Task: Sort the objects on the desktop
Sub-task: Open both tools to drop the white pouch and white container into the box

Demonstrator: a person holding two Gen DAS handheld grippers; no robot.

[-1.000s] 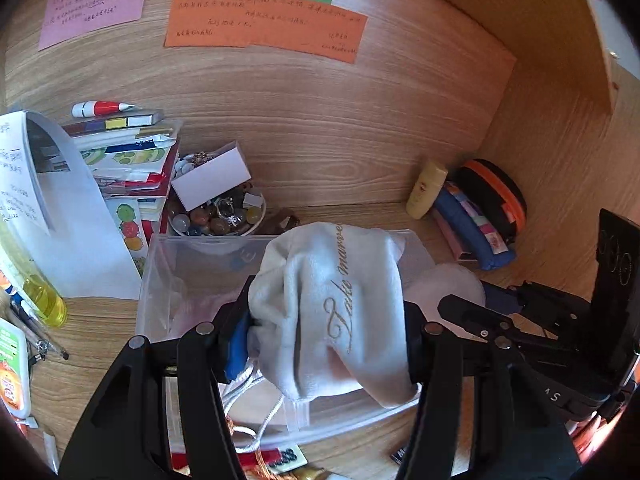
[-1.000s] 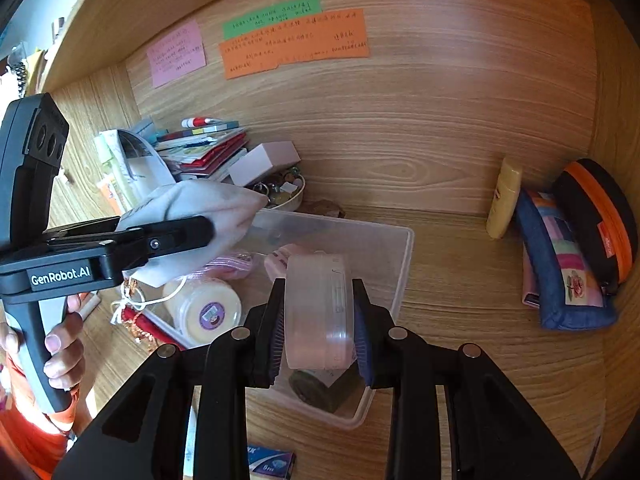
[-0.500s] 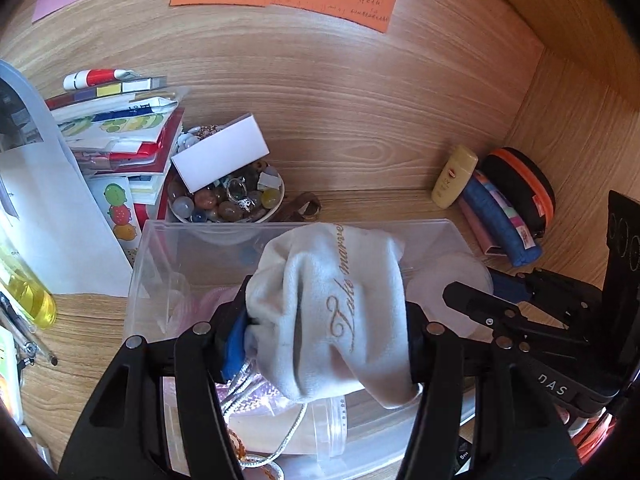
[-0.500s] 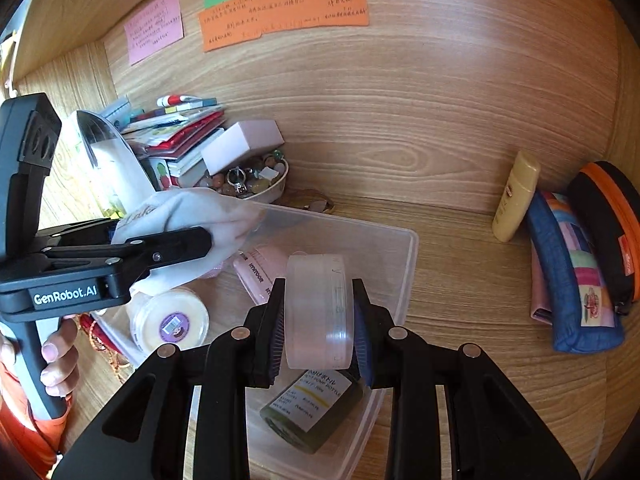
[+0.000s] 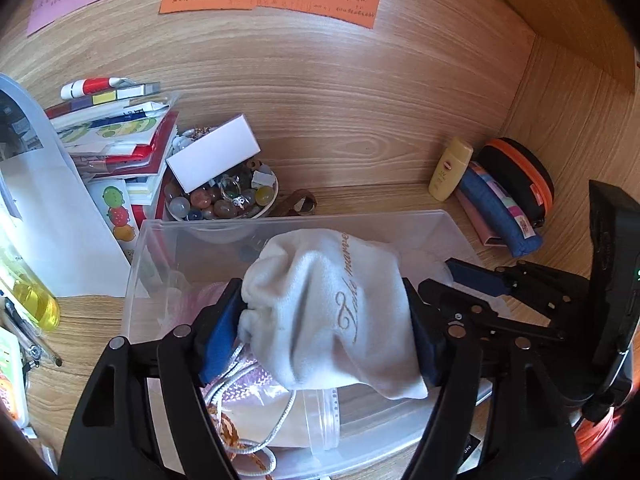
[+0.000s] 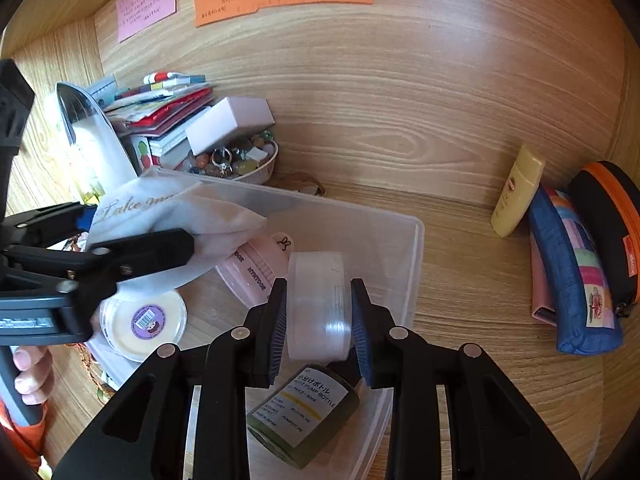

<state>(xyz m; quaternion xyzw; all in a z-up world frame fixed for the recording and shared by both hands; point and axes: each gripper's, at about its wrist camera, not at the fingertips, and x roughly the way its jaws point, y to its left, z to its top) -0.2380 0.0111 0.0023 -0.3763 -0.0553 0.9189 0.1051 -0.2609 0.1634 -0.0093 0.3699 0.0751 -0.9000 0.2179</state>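
My left gripper (image 5: 320, 320) is shut on a white drawstring pouch (image 5: 332, 312) with gold lettering and holds it over the clear plastic bin (image 5: 360, 220). The pouch also shows in the right wrist view (image 6: 168, 216). My right gripper (image 6: 320, 316) is shut on a translucent round jar (image 6: 316, 304) above the same bin (image 6: 416, 248). Inside the bin lie a dark green pump bottle (image 6: 304, 412), a pink tube (image 6: 256, 268) and a round cream tin (image 6: 144, 320).
A bowl of beads with a white box on it (image 5: 224, 196) and a stack of books (image 5: 116, 136) stand behind the bin at left. A yellow tube (image 6: 516, 192), a blue pouch (image 6: 572, 272) and a black-orange case (image 6: 612, 224) stand at right. Notes are stuck to the back wall.
Both grippers have moved forward and down over the bin, each keeping its hold. The green pump bottle has come into view under the jar.
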